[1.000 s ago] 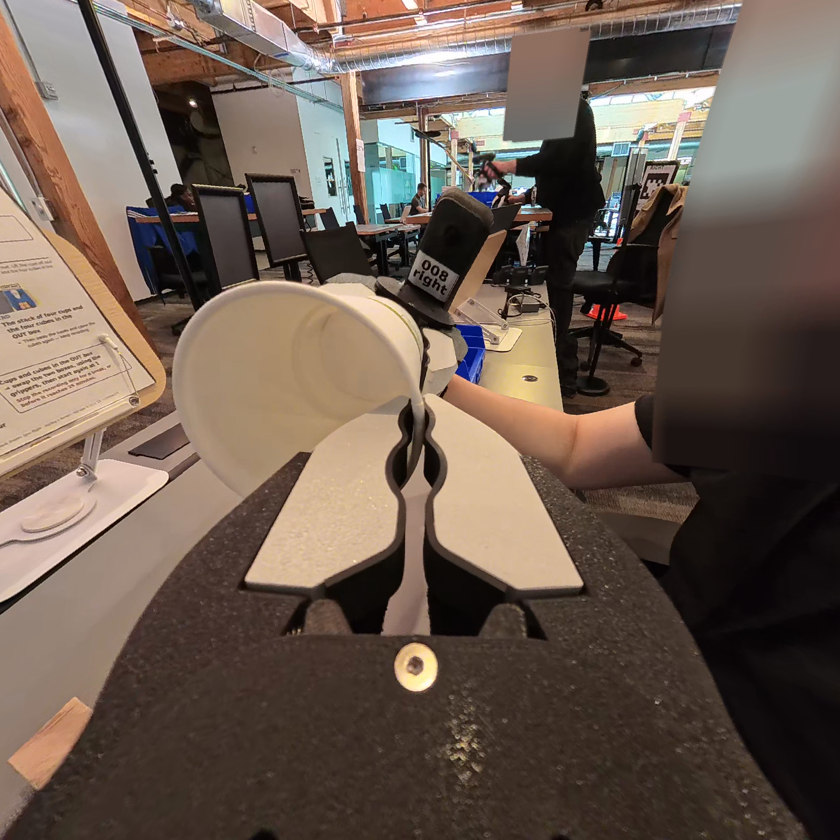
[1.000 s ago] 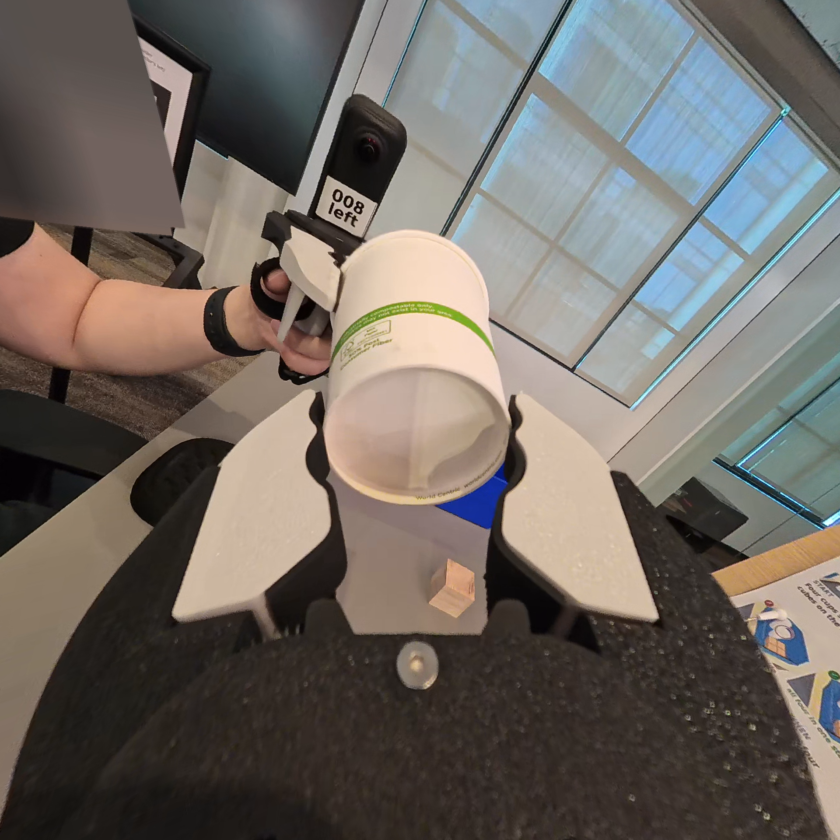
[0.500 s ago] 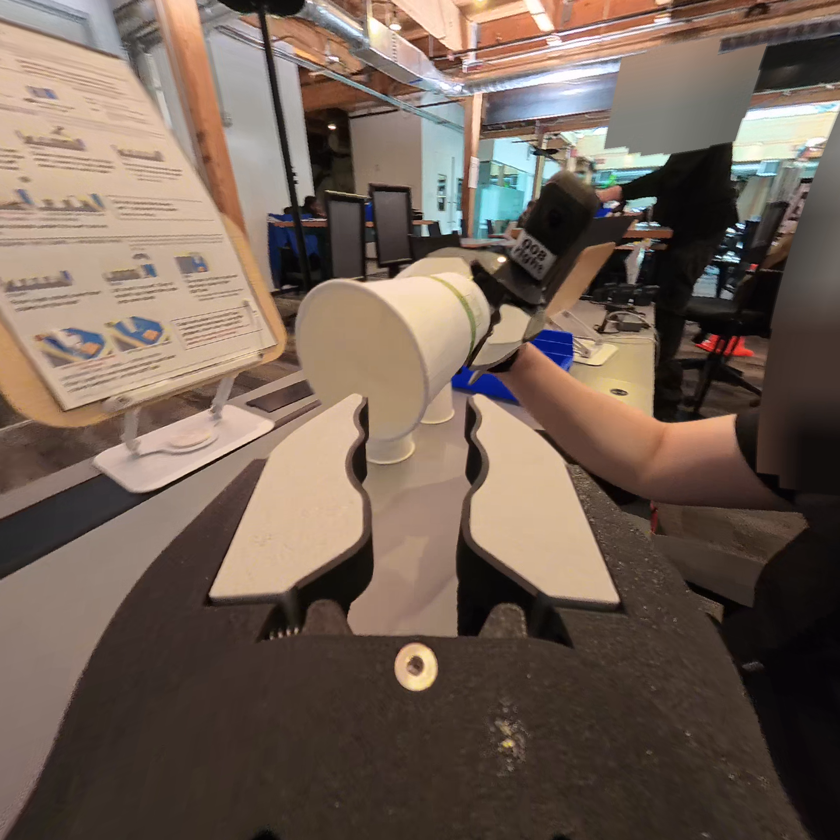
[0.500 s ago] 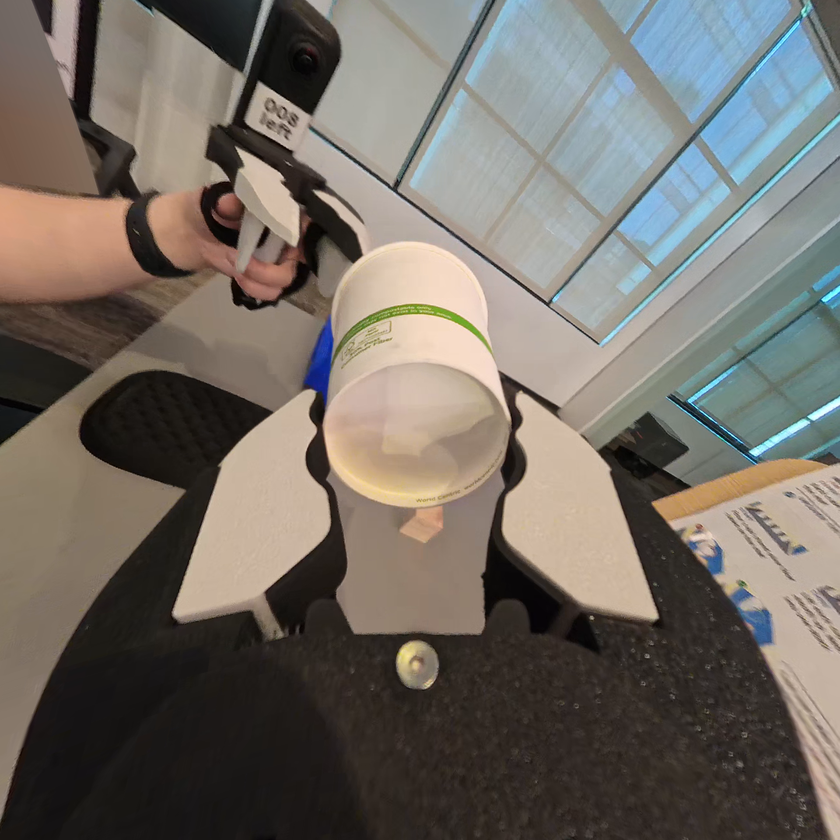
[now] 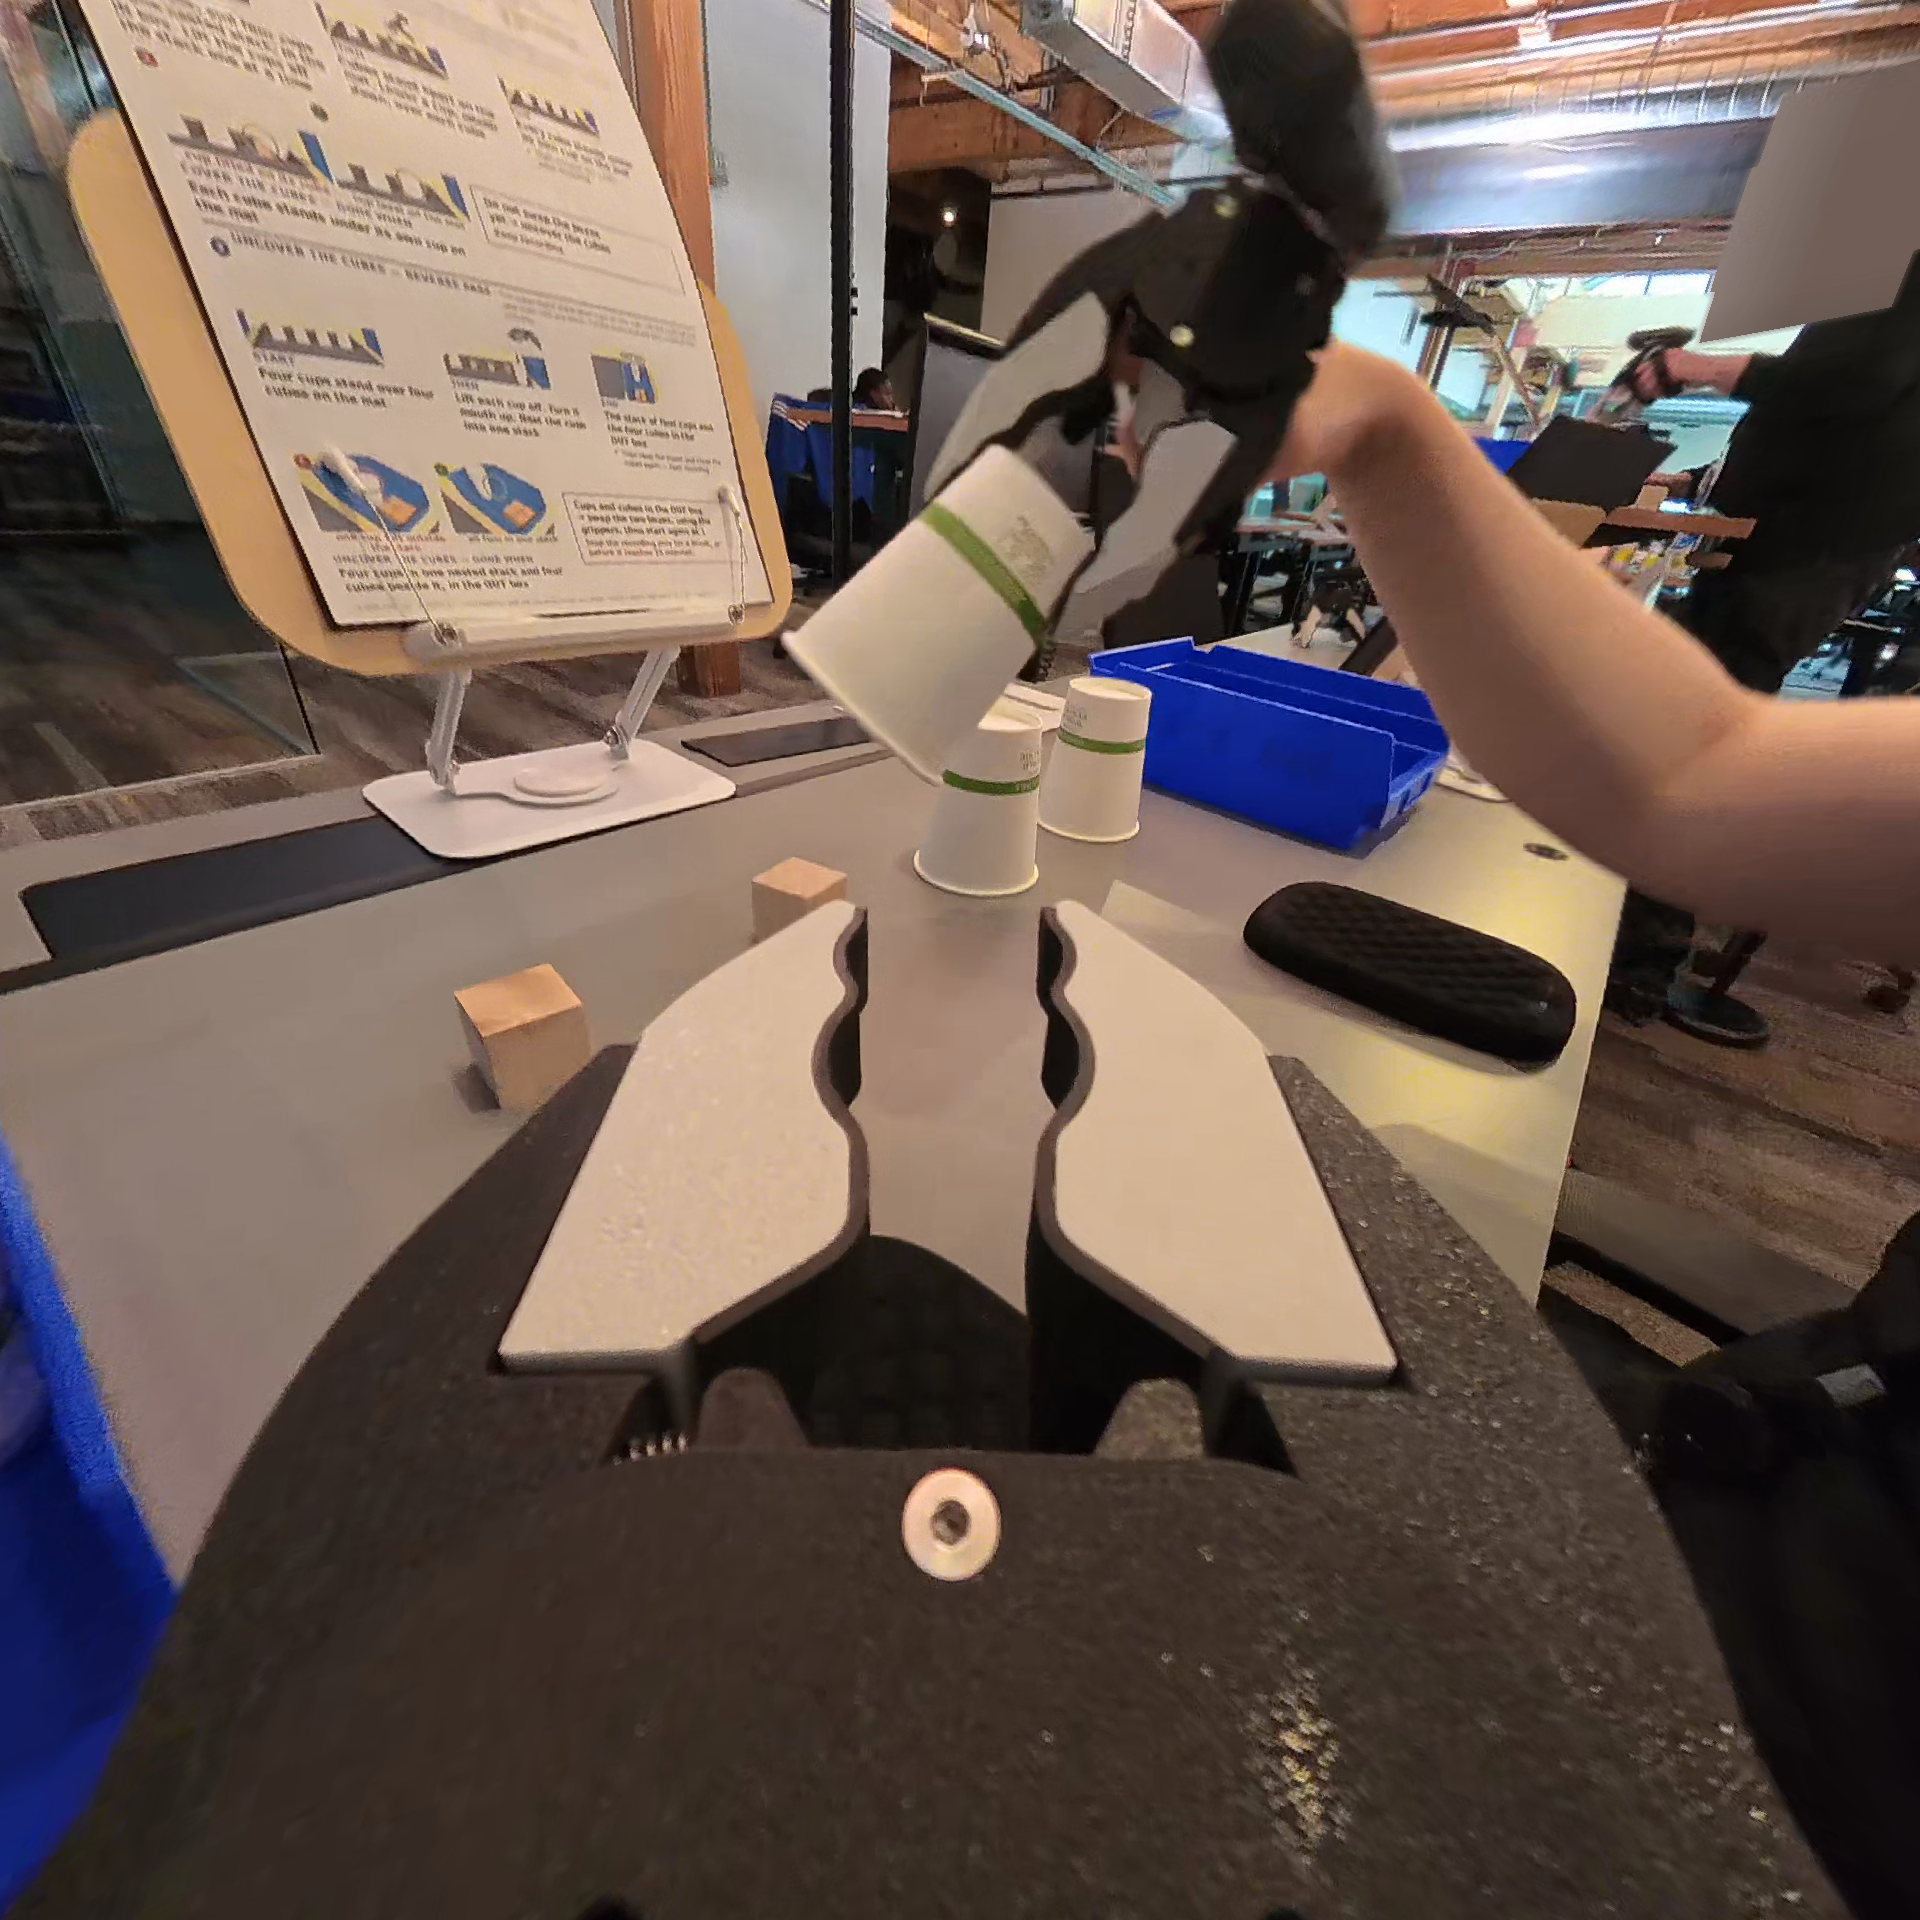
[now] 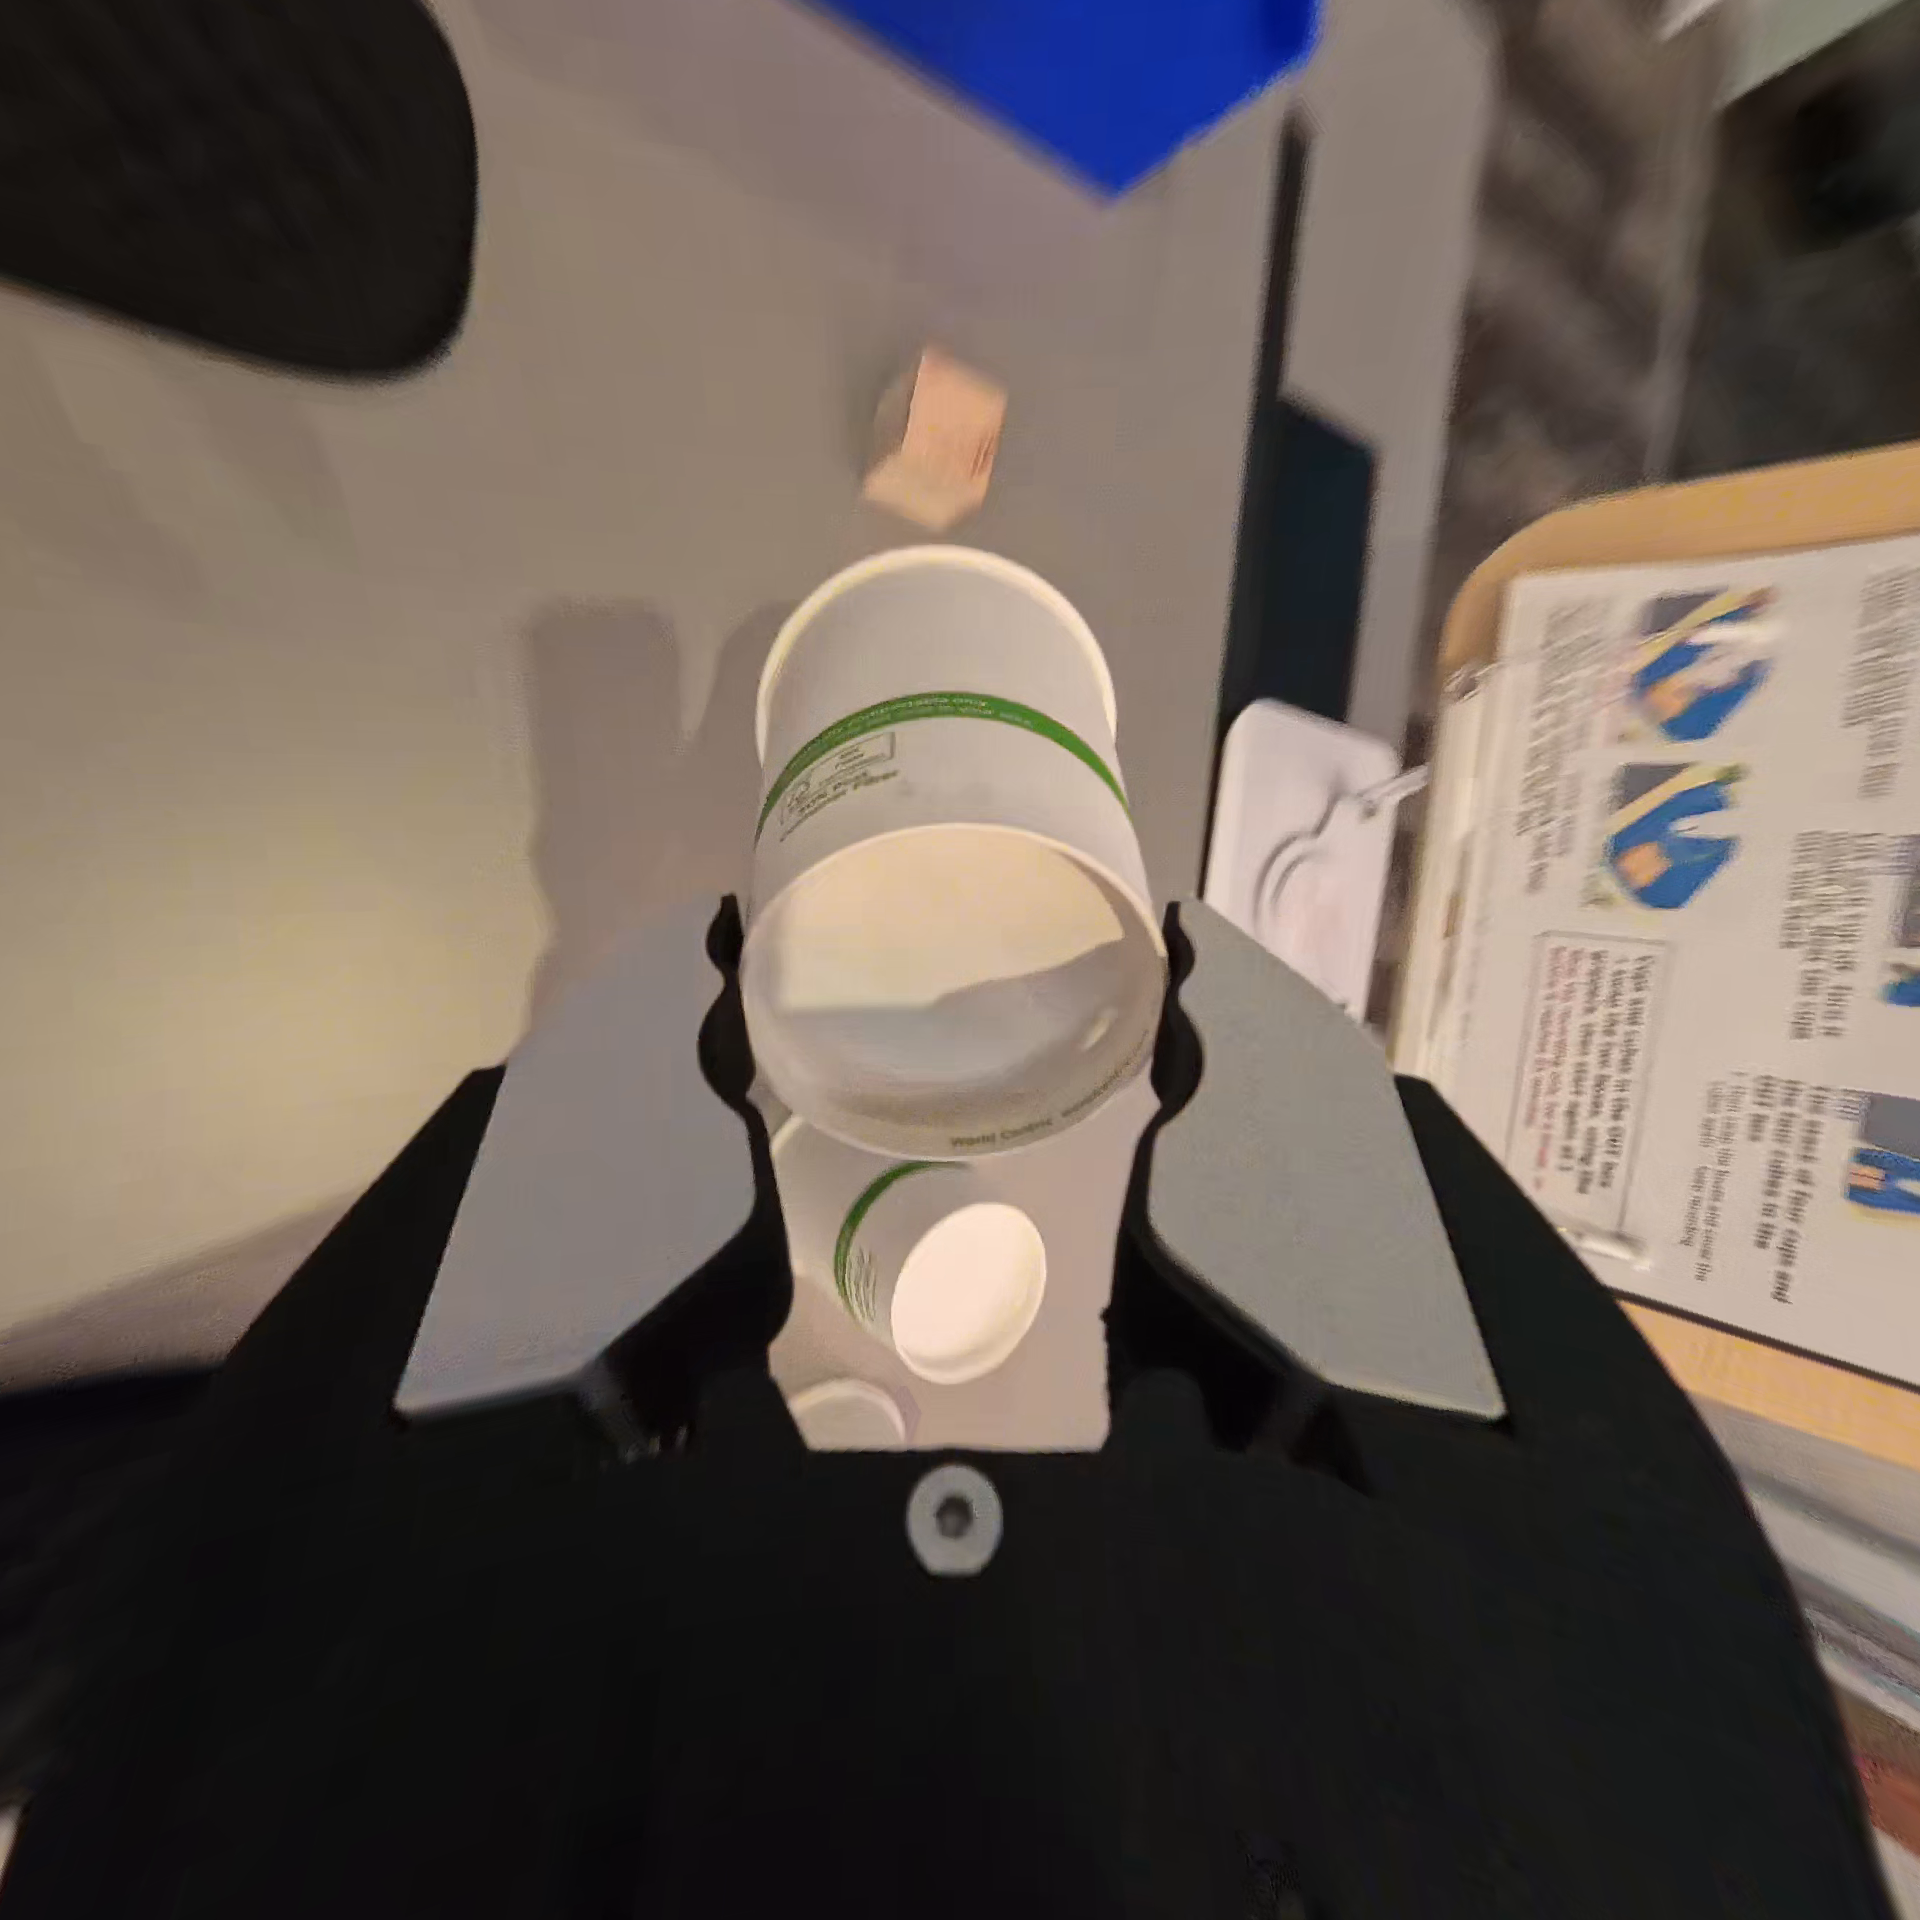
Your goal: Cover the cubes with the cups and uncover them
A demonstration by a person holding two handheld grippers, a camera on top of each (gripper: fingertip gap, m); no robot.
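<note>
Lowest in the left wrist view, the left gripper (image 5: 948, 930) hovers over the grey table (image 5: 260, 1132) with its fingers spread and nothing between them, probably kept back so the other hand has room. Just left of its fingers sit two bare wooden cubes, the nearer cube (image 5: 520, 1031) at centre left and the farther cube (image 5: 796, 896) a little above it; neither is covered yet.

Above the fingertips stand two upside-down cups (image 5: 980, 812) close together (presumably each hides a cube, though that cannot be seen). Behind them, at centre right, is a blue bin (image 5: 1278, 750), with a black pad (image 5: 1408, 966) on the table below it.

In the upper middle, the right gripper (image 5: 1117, 488) pinches the held cup (image 5: 940, 613) near its closed base, mouth tilted down and left toward the table. That grip leaves the open rim free to drop over a cube. In the right wrist view the cup's mouth points at a cube (image 6: 935, 436) above it in frame, likely the next target.

An instruction board (image 5: 416, 312) fills the upper left.
</note>
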